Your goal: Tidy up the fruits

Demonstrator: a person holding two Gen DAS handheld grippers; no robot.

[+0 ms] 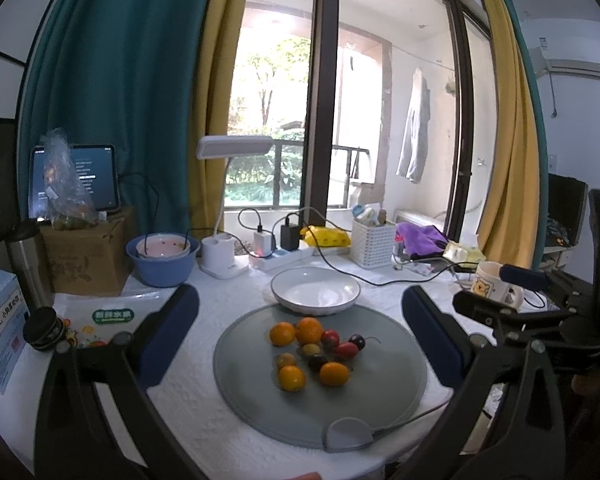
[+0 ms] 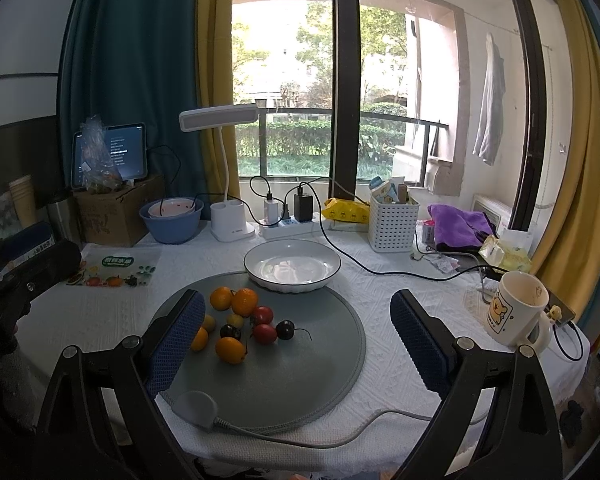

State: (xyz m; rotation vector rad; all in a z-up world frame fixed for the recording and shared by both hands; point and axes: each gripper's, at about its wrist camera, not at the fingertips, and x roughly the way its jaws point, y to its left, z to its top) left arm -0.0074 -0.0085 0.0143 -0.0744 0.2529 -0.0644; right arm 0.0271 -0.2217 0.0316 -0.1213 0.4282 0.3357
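The left gripper [image 1: 300,332] is held wide open above the table [image 1: 204,412], nothing between its blue pads [image 1: 168,336]. The fruits [image 1: 314,350] are seen directly ahead of it, between the two fingers' lines, loosely clustered on the grey mat [image 1: 380,400]: four oranges [image 1: 291,378], two red tomatoes [image 1: 345,350], dark ones and small yellow ones (one dark tomato with a stem pointing to the right). Beyond the cluster, further from the gripper, the white plate [image 1: 315,291] is set with its near edge over the mat's far rim; nothing is seen in it.

The right gripper [image 2: 294,326] is likewise spread open and holds nothing. From its camera the fruits [image 2: 246,322] are found ahead and toward its left finger [image 2: 176,340], part of the cluster being hidden behind that pad. The plate [image 2: 292,266] lies ahead, slightly left of the midline, past the fruits. The mat [image 2: 300,372] fills the space between the fingers, and its cable puck [image 2: 194,402] sits at the near rim close to the left finger.

A bear mug [image 2: 516,308] stands just outside the right finger [image 2: 416,340] of the right gripper. At the far side of the table, well beyond both tools, a blue bowl [image 1: 162,258], a desk lamp [image 1: 224,248], a power strip [image 1: 280,258] and a white basket [image 1: 372,242] are lined up. The right gripper's body is partly visible at the right edge of the left camera's view.
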